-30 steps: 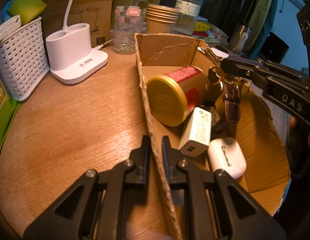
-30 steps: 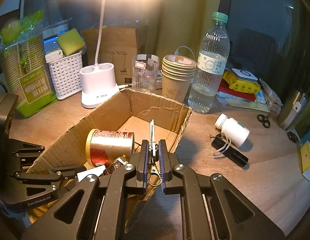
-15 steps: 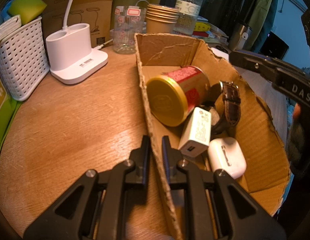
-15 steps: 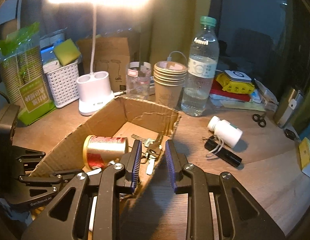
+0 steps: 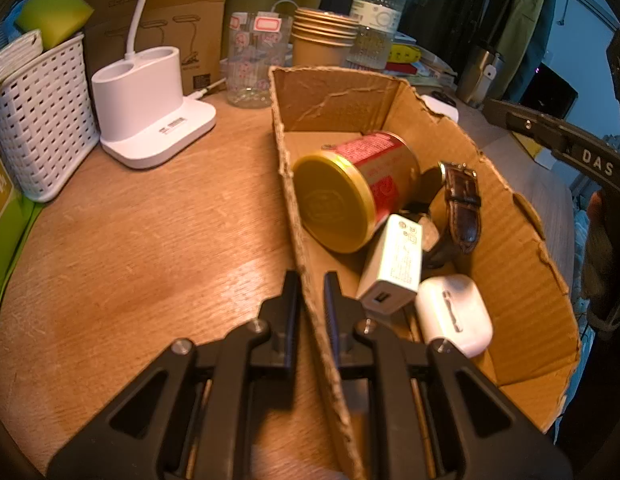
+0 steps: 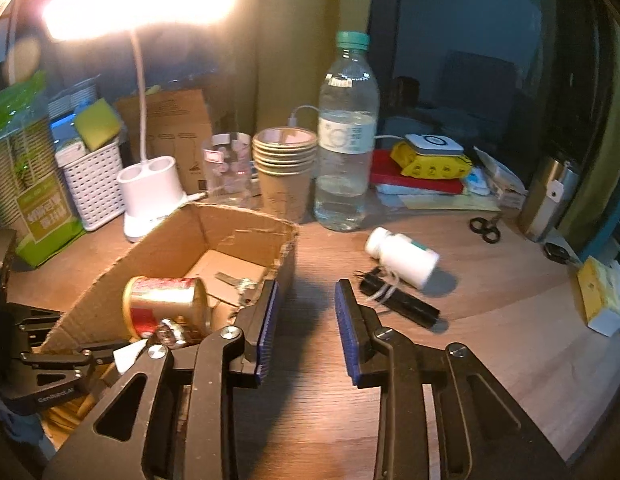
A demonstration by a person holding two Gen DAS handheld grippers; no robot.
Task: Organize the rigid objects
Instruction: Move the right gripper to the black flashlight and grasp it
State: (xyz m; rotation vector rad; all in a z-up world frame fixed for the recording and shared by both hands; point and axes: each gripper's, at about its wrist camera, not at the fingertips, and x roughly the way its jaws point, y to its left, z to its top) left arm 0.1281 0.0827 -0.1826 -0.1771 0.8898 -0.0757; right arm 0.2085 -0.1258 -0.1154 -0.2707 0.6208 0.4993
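The cardboard box (image 5: pixel 510 240) is the collecting place for this tidy-up, and it sits on the wooden table (image 5: pixel 149 240) directly ahead of our left gripper (image 5: pixel 312 300). We keep that gripper clenched on the box's near wall, one finger outside and one inside, which in our judgement steadies the box while things go in.

Inside the box, just beyond the left gripper's fingers, a red and gold can (image 5: pixel 350 196) lies on its side. To the right of the can rests a brown-strapped watch (image 5: pixel 462 204). Nearer the gripper, a white charger (image 5: pixel 394 264) leans against the can, and a white earbud case (image 5: pixel 454 316) sits just beside it. A bunch of keys (image 6: pixel 237 282) lies on the box floor, just left of our right gripper's left finger.

Our right gripper (image 6: pixel 305 320) hovers over bare table beside the box's outer wall. Its jaws are opening, and nothing is between them.

Ahead and to the right of that gripper, still outside the box, a white pill bottle (image 6: pixel 404 258) lies on its side. A black flashlight (image 6: pixel 398 304) lies touching or nearly touching it, nearer to us. We judge these the likely next pickups, which would explain the spreading jaws. Small scissors (image 6: pixel 486 228) lie farther right.
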